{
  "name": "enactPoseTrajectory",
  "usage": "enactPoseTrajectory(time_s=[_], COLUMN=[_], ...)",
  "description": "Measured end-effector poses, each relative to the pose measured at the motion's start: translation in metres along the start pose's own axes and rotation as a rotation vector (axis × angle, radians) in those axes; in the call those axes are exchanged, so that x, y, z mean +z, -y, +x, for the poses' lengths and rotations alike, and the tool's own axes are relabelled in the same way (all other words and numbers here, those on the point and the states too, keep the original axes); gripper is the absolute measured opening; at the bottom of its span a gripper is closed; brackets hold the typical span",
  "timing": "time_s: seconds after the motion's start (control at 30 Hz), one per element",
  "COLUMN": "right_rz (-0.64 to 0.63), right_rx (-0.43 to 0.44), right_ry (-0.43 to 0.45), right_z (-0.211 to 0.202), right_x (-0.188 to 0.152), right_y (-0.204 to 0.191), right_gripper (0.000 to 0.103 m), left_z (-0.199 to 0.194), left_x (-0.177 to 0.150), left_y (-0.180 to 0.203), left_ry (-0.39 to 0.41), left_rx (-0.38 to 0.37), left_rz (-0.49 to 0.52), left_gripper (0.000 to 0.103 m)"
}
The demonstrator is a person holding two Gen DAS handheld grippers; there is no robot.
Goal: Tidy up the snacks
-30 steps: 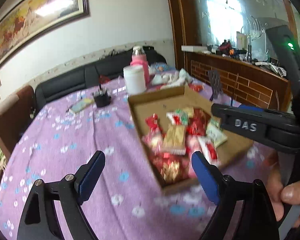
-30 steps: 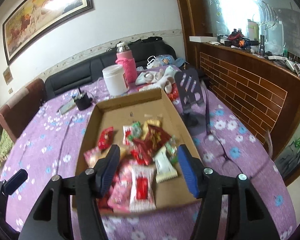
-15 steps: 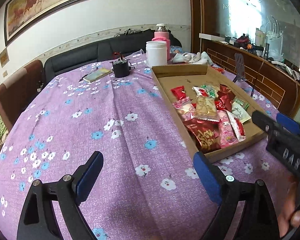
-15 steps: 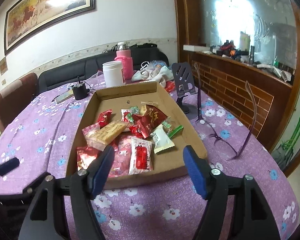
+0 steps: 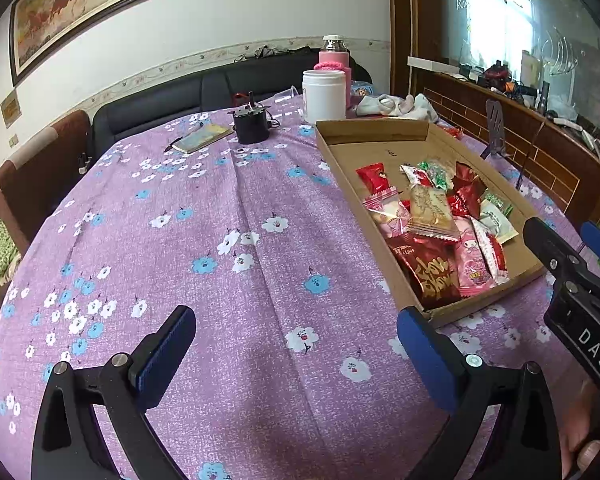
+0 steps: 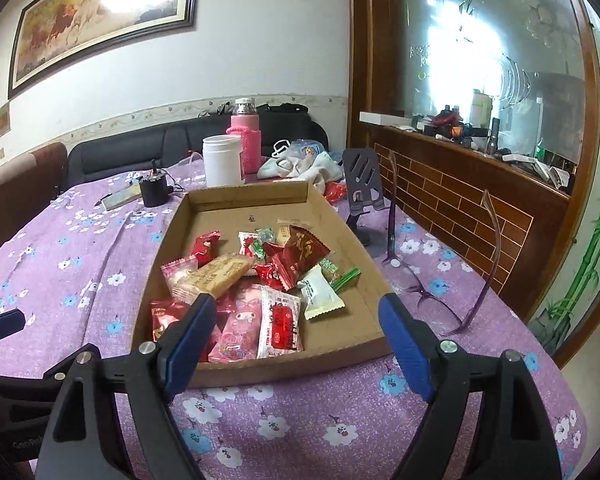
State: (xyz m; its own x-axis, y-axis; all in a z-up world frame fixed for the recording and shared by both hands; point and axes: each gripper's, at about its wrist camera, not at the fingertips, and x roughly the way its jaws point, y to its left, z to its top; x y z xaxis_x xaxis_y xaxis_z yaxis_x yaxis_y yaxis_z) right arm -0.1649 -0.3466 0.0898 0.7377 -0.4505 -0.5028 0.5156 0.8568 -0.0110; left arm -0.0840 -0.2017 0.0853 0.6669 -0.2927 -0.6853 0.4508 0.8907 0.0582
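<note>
Right claw [image 5: 572,256] cut off at frame edge — snack print (tiny) unreadable.

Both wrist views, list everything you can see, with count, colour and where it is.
cardboard tray: one, brown, on the table, ahead of the right gripper
snack packets: a heap, count unclear, mostly red, pink, white and gold, inside the tray
tablecloth: one, purple with white and blue flowers, covering the table
white jar: one, beyond the tray's far end
pink bottle: one, behind the jar
small black pot: one, far side, left of the jar
glasses: one pair, purple, right of the tray
phone stand: one, dark, right of the tray's far corner
left gripper: blue fingers, open, over bare cloth
right gripper: blue fingers, open, at the tray's near edge
</note>
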Motion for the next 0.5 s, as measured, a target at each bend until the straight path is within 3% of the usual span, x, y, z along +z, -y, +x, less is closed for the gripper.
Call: enactPoseTrajectory(time_s=[0.1, 0.2, 0.5], right_rz=[0.003, 0.003, 0.012], right_rx=[0.003, 0.006, 0.009], right_ry=[-0.001, 0.011, 0.02], right_z=[0.0004, -0.0023, -0.0039], right_x=[-0.0006, -0.0011, -0.001], right_y=[0.0007, 0.0005, 0.0019], right_gripper=[0.082, 0.082, 0.082], left_z=[-0.0038, -0.0059, -0.0086], left_x=[0.0001, 0.0004, 0.0011], left_y=[-0.0014, 0.0013, 0.0033], left_ry=[0.014, 0.028, 0.04], left_rx=[-0.03, 0.017, 0.061], left_rz=[-0.007, 0.005, 0.028], left_gripper=[0.102, 0.102, 0.102])
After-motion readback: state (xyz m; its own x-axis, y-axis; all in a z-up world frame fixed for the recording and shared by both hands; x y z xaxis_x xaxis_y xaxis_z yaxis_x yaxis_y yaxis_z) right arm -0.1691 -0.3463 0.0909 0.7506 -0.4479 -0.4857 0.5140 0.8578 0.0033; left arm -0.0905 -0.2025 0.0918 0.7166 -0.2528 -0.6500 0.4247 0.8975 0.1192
